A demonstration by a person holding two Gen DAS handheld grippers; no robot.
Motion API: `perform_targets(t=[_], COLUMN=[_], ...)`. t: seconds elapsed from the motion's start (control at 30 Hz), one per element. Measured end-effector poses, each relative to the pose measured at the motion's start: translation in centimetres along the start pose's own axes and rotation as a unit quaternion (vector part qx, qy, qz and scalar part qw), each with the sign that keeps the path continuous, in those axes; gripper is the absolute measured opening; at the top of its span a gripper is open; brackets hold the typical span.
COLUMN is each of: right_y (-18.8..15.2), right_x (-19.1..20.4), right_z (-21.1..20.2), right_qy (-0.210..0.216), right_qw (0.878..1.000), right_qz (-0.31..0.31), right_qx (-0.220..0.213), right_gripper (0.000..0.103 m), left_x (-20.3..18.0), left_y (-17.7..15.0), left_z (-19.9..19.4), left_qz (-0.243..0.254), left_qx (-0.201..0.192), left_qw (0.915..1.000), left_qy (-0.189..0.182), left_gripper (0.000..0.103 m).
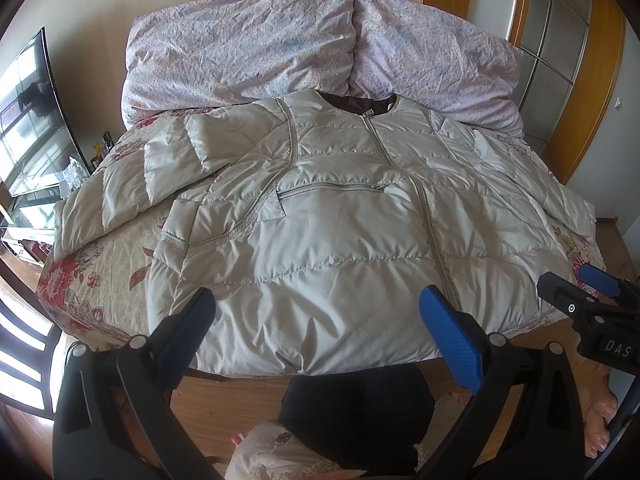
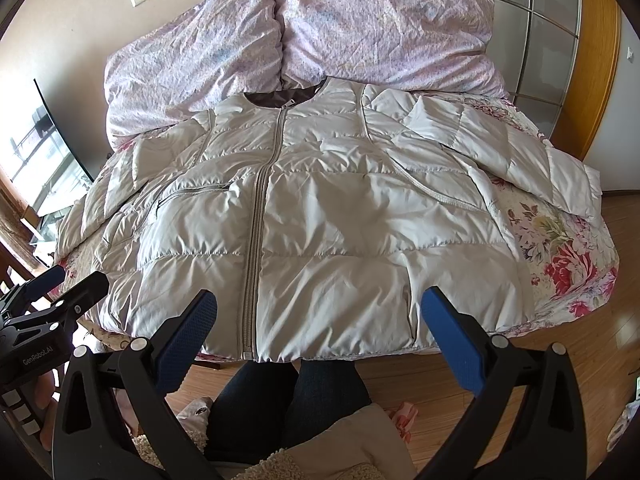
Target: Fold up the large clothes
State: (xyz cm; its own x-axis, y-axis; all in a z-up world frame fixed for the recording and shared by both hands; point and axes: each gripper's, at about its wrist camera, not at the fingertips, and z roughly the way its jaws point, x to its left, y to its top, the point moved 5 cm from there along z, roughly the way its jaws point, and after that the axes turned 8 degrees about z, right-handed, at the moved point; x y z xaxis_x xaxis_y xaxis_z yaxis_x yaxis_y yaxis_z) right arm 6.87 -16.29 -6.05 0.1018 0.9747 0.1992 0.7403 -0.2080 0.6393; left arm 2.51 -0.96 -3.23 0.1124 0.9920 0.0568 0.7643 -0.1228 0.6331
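The pale grey quilted puffer jacket (image 2: pixel 320 216) lies zipped and face up, spread flat on the bed with the floral bedspread (image 2: pixel 568 264), both sleeves out to the sides — no fold looks made yet. The left gripper (image 1: pixel 320 320) and right gripper (image 2: pixel 320 320) hover spread wide near its hem, holding nothing, so the whole folding appears still ahead.
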Motion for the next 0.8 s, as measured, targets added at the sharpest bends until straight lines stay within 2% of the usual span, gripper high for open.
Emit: perform_targets(t=[0.8], right_y=[0.05], right_x=[-0.23], right_z=[-0.1], right_qy=[0.0], right_qw=[1.0], right_qz=[0.002], right_qx=[0.002], right_gripper=[0.102], left_x=[0.13], left_y=[0.0], left_z=[0.04], left_qz=[-0.001], left_qx=[0.0], left_qw=[1.0], left_qy=[0.0], left_gripper=[0.101])
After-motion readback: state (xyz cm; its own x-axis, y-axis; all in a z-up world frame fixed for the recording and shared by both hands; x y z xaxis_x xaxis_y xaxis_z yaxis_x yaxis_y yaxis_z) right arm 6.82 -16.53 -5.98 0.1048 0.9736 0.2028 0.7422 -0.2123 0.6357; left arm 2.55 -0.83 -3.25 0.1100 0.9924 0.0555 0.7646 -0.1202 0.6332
